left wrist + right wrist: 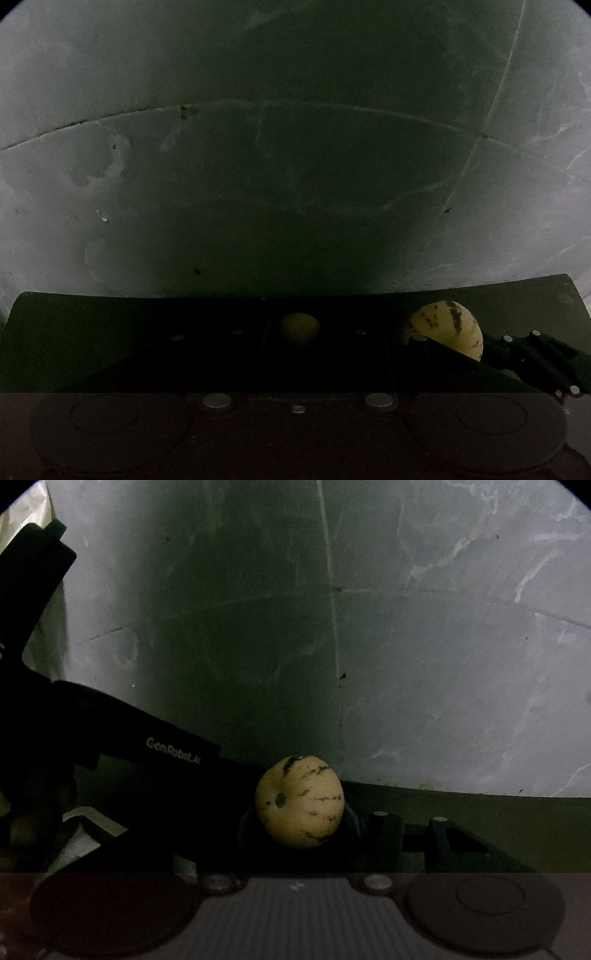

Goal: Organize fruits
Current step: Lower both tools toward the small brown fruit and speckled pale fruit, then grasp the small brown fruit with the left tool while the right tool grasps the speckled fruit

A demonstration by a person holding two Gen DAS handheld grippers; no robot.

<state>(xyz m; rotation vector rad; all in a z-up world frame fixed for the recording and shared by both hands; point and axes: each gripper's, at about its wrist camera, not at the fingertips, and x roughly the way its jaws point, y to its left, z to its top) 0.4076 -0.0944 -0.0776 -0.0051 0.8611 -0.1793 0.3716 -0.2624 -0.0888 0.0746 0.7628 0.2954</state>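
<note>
Streaked pale fruit (pixel 300 800), gripped in right tool (pixel 301 823).
Left tool (pixel 299 328) around small yellow fruit (pixel 299 326), closure unclear. Advised: gentle pressure, level carry, slow release.

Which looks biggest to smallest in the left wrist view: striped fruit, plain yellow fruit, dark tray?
1. dark tray
2. striped fruit
3. plain yellow fruit, though it may only sit farther from the camera.

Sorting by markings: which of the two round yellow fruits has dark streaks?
The larger pale yellow round fruit on the right; the smaller yellow fruit looks plain.
</note>
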